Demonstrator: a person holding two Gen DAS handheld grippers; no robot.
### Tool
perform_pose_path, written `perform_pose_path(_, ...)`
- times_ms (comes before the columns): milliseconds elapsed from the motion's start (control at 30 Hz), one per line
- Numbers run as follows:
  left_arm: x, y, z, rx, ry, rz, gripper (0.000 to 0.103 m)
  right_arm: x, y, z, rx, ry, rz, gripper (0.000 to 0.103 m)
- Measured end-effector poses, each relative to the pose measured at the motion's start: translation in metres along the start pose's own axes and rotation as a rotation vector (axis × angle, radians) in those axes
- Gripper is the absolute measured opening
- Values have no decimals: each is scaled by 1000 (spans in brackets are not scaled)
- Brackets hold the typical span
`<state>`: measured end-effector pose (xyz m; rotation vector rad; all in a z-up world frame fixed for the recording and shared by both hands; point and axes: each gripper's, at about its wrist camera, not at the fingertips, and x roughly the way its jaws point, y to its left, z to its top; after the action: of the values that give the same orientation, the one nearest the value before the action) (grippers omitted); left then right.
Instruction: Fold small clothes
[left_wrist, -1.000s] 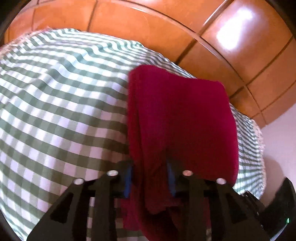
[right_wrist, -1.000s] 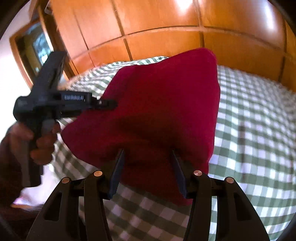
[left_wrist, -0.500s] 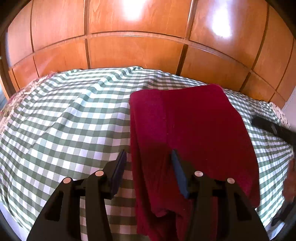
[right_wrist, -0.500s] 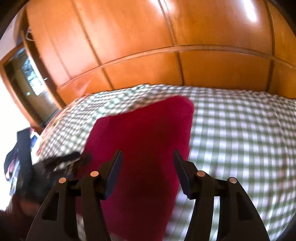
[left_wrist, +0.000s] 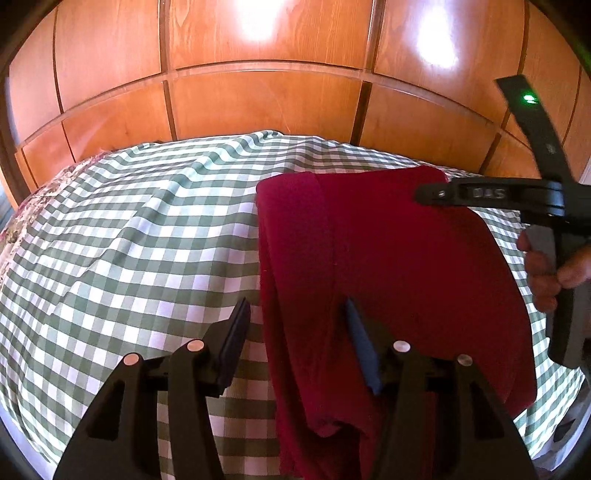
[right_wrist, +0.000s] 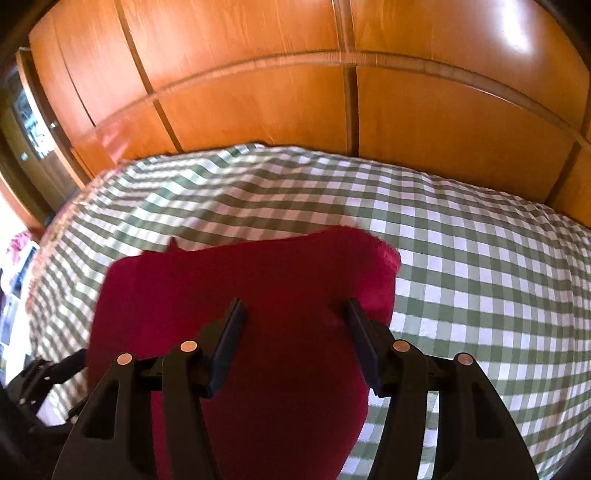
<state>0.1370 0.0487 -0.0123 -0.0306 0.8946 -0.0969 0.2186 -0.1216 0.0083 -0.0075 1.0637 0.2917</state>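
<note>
A dark red garment (left_wrist: 406, 258) lies folded in a long strip on the green-and-white checked bed cover (left_wrist: 129, 240). My left gripper (left_wrist: 295, 302) hovers over its left folded edge with its jaws opening. That edge runs between the fingers, and the pads do not press on it. My right gripper (right_wrist: 295, 302) is open just above the near part of the garment (right_wrist: 258, 280), holding nothing. In the left wrist view the right gripper (left_wrist: 428, 194) reaches in from the right over the garment's far corner, with a hand (left_wrist: 546, 273) on its grip.
Glossy wooden wardrobe panels (left_wrist: 258, 103) rise right behind the bed. The checked cover (right_wrist: 480, 258) spreads wide to the right of the garment, with soft creases on the left (left_wrist: 155, 206). A doorway (right_wrist: 33, 129) shows at far left.
The left jaws widened and let go of the garment's edge, and the left wrist rolled level. The right gripper swept sideways across the bed. The garment now lies flat.
</note>
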Motion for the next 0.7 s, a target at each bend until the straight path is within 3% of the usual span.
perform_pose_path(333,9,3,-6,-18,8,-12,55,38,-1,3,-3,52,-25,60)
perform_pose_path(433,7,4,-8,-23,2,-17,55,25,-5,1,25,9,4,68)
perform_pose_path(533,4,5,-9,-25,0,-21,55,7,-17,-6,94,-32,57,69)
perform_pose_path(700,2,8,-12,-32,-7,-16,63,-16,-42,-35,233,-61,167,79)
